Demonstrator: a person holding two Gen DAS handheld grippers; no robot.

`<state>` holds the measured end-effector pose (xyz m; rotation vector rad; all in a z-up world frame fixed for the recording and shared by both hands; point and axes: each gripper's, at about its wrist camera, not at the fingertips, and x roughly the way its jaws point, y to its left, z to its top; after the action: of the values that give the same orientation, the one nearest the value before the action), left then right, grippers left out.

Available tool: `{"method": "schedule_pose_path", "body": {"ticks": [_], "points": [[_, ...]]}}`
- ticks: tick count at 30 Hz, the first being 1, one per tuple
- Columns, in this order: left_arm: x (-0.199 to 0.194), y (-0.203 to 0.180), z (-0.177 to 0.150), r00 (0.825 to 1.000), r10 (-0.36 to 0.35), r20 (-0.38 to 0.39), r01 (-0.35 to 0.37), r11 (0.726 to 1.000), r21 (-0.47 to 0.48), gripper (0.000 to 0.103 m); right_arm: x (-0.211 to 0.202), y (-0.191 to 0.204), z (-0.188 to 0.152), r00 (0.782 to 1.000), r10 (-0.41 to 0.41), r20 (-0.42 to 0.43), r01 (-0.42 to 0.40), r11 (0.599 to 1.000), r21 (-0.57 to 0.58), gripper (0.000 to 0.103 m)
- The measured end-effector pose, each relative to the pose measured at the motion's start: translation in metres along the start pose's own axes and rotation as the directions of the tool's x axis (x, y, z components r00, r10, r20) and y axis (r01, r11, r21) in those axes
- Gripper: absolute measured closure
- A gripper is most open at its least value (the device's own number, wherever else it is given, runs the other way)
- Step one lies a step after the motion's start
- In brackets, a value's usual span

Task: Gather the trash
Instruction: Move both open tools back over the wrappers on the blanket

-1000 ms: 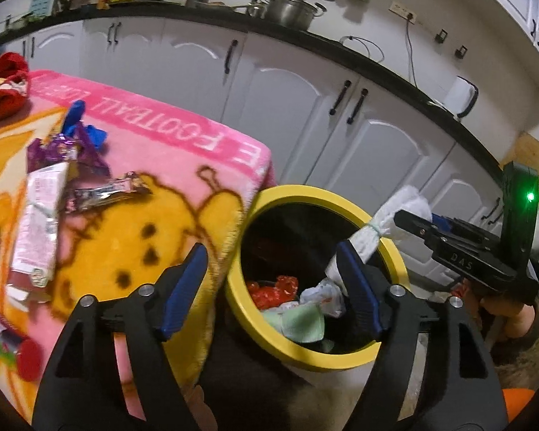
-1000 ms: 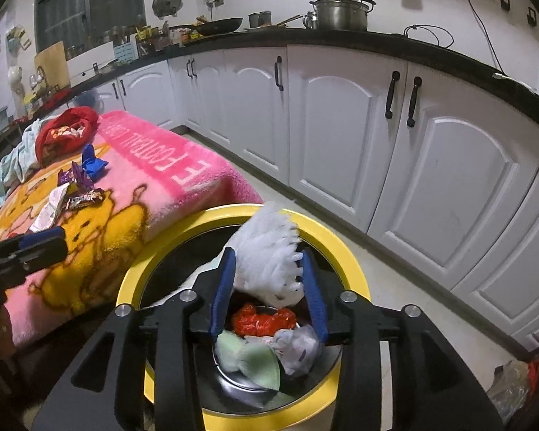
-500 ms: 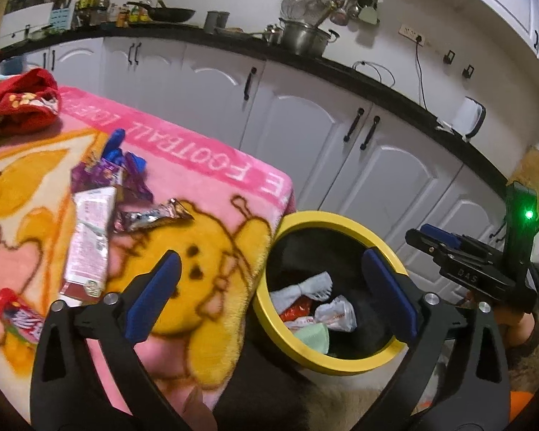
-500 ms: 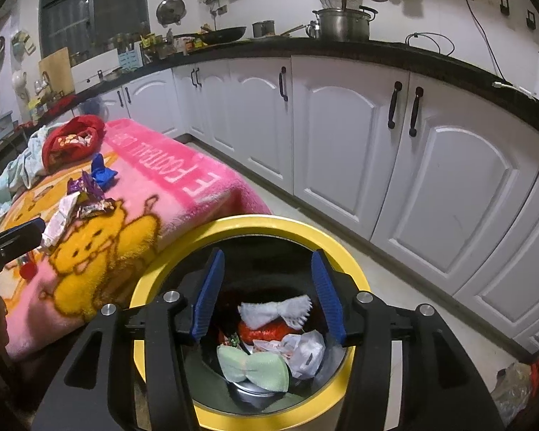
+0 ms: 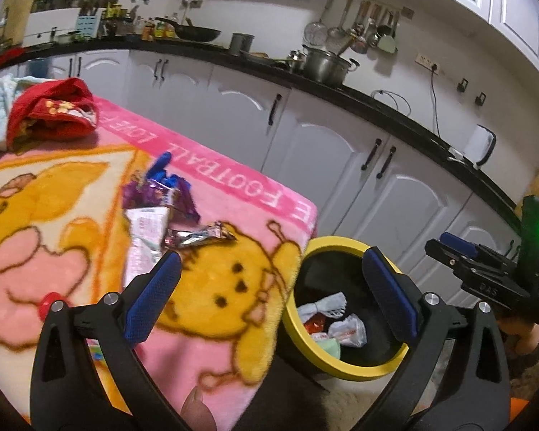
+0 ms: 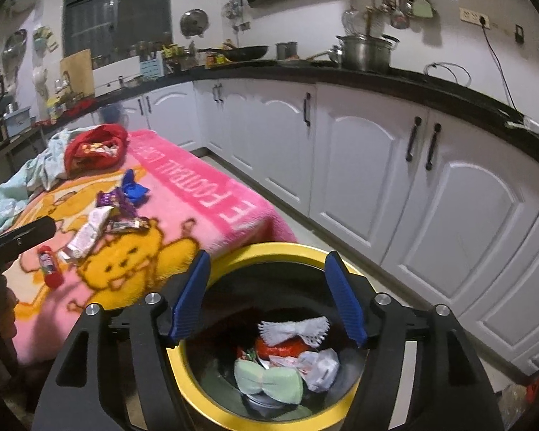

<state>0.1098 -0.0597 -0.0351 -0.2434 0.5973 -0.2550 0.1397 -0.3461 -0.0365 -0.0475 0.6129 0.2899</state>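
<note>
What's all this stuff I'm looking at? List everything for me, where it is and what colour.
Bin: one, yellow rim, black inside, on the floor by the blanket's corner.
Trash in bin: several pieces, a white frilly wrapper, a red one, a pale green one, a crumpled white one.
Blanket: one, pink with a yellow cartoon, spread flat.
Wrappers on blanket: blue, purple, long white, shiny brown, small red tube.
Red bag: one, at the blanket's far end.
Cabinets: white, black handles, black counter.
Pot: one, steel, on the counter.
Left gripper: blue fingers, wide open, empty.
Right gripper: fingers opening over the bin, empty.
</note>
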Motion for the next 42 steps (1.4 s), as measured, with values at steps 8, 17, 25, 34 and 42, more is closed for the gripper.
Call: {"method": "schedule_pose_path", "body": {"ticks": [8, 17, 25, 34, 42], "points": [[-0.018, 0.02, 0.003, 0.998, 0.043, 0.036, -0.042, 0.999, -0.027, 0.011, -0.008, 0.036, 0.016, 0.997, 0.068, 0.04, -0.066, 0.997, -0.048, 0.034], [-0.038, 0.046, 0.007, 0.994, 0.079, 0.075, -0.074, 0.995, -0.071, 0.011, -0.011, 0.073, 0.034, 0.99, 0.13, 0.055, -0.124, 0.988, -0.097, 0.031], [-0.052, 0.07, 0.011, 0.987, 0.12, 0.105, -0.109, 0.989, -0.105, 0.011, -0.004, 0.102, 0.043, 0.984, 0.172, 0.042, -0.164, 0.976, -0.141, 0.031], [-0.059, 0.094, 0.015, 0.98, 0.164, 0.116, -0.148, 0.98, -0.135, 0.011, 0.006, 0.134, 0.053, 0.972, 0.232, 0.033, -0.221, 0.955, -0.198, 0.031], [-0.058, 0.118, 0.025, 0.973, 0.207, 0.1, -0.192, 0.971, -0.145, 0.011, 0.022, 0.162, 0.06, 0.961, 0.276, 0.01, -0.265, 0.933, -0.245, 0.031]]}}
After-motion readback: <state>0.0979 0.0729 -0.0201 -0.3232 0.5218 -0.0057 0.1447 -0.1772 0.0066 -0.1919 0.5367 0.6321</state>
